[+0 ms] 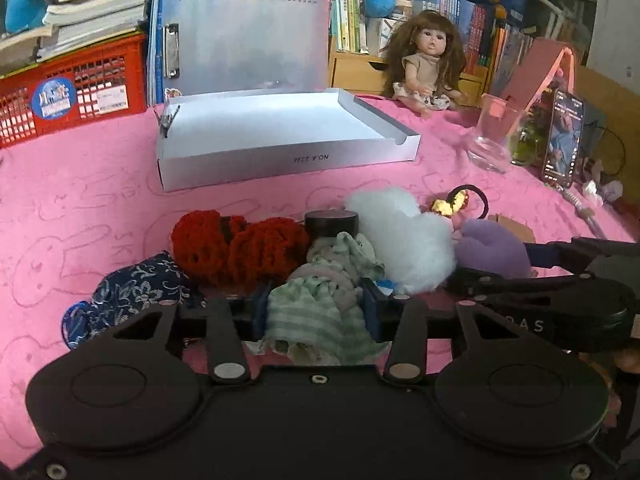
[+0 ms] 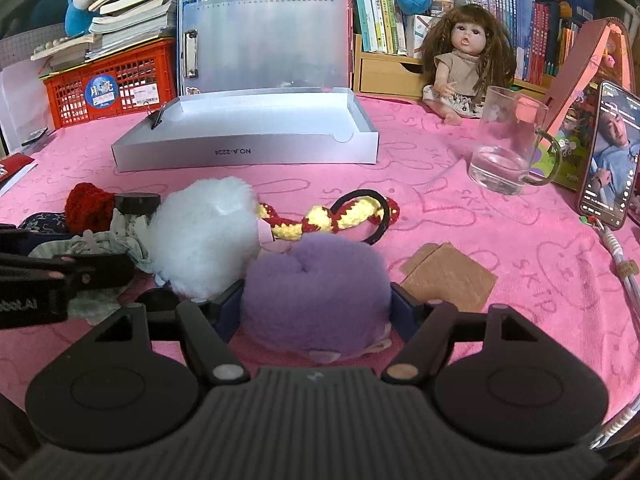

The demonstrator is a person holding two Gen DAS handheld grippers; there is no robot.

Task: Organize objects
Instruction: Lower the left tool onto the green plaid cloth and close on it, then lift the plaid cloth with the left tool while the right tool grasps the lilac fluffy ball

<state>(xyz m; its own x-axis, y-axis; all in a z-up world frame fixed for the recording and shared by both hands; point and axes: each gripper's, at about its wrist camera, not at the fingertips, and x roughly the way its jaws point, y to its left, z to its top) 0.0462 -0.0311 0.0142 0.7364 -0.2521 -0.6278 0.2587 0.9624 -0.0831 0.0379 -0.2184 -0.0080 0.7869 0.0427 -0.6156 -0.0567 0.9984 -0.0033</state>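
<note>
2 hand-held grippers are seen low over a pink surface [image 2: 460,208] printed with rabbit outlines. The left hand-held gripper [image 1: 316,304] is clamped on a green striped scrunchie [image 1: 316,312], which is squeezed between its blue pads [image 1: 370,308]. The right hand-held gripper [image 2: 316,304] is clamped on a purple fluffy scrunchie [image 2: 316,280], held between its fingers just above the cloth.

Several more hair accessories are gathered in a loose pile near both grippers. A white fluffy scrunchie [image 2: 204,232] lies just beside the purple one, touching it on its left. A red crocheted scrunchie [image 1: 240,248] lies left of the green one, and a dark blue floral scrunchie [image 1: 132,292] sits further left, touching the red one. A small dark round lid-like object [image 1: 331,222] is seen behind the green fabric; what it is cannot be told. A yellow and red crocheted band [image 2: 320,216] with a black hair tie [image 2: 372,212] lies behind the purple scrunchie. A flat brown card piece [image 2: 448,276] lies right of the right gripper.

Further back, an open silver box [image 2: 248,152] stands with its translucent lid [image 2: 264,44] upright. A doll [image 2: 464,64] is seated to its right, with a glass mug [image 2: 508,148] and a lit phone [image 2: 608,152] nearby. A red crate [image 2: 108,88] loaded with books stands at the left.
</note>
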